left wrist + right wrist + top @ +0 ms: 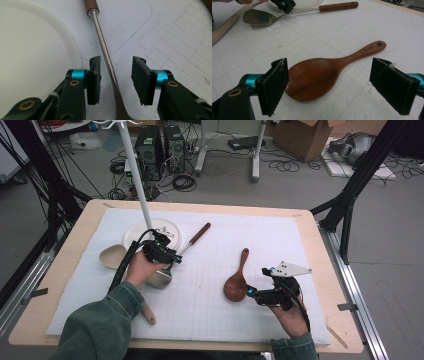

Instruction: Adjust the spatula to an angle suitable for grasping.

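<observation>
A metal spoon (161, 278) with a brown handle (200, 233) lies slantwise beside a white plate (150, 231). My left gripper (170, 257) hovers low over its thin steel shaft (103, 46); the jaws straddle the shaft (118, 80) with a gap on each side, so they are open. A dark wooden spoon (236, 283) lies right of centre, handle pointing away. My right gripper (251, 293) stands wide open at its bowl (312, 77). Seen from the gripper itself (332, 87), the left pad (274, 85) sits right at the bowl's edge and the right pad (393, 85) is well clear.
A pale wooden spoon (113, 256) lies left of the plate, its handle (148, 314) running under my left forearm toward the near edge. A white pole (136, 175) rises from the plate's far side. The white foam mat (280, 240) covers the wooden table (345, 330).
</observation>
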A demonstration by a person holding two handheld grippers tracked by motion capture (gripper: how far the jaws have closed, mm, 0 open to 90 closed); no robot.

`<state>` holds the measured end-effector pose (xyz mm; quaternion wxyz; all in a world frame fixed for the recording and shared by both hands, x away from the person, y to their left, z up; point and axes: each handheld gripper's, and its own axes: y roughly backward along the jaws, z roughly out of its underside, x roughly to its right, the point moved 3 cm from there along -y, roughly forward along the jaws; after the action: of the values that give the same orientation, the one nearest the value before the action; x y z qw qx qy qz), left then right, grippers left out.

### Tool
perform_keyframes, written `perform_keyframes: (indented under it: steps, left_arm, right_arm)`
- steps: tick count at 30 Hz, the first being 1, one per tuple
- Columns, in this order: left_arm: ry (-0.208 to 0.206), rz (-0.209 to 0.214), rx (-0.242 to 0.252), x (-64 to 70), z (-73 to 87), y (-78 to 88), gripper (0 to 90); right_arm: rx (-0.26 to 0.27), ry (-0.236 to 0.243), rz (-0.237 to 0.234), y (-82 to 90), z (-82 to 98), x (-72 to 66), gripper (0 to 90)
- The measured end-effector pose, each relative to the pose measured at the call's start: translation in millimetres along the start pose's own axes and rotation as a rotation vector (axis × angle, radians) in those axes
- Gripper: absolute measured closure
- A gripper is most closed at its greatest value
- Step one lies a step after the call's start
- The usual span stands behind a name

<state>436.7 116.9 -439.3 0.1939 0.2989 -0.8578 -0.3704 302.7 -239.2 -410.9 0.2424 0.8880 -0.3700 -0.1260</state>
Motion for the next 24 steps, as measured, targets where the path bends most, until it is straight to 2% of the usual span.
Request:
perform_keyframes:
  steps: [8, 14, 19, 24]
  left_arm:
    - [0.008, -0.008, -0.029, -1.1, 2.1, -5.2, 63.6]
    - [0.009, -0.006, -0.035, -0.4, 2.5, -7.2, 68.9]
    - [0.013, -0.009, -0.062, -1.3, 4.3, -10.2, 72.3]
    - [0.019, -0.010, -0.059, -2.3, 4.4, -10.5, 74.4]
  right_arm:
    - [0.003, 0.002, 0.001, 0.6, 0.0, 0.3, 14.7]
    - [0.004, 0.003, 0.001, 0.2, -0.2, 0.0, 14.7]
    - [0.003, 0.005, 0.003, 0.2, -0.2, 0.0, 14.8]
    - [0.003, 0.006, 0.000, -0.1, -0.3, -0.3, 14.8]
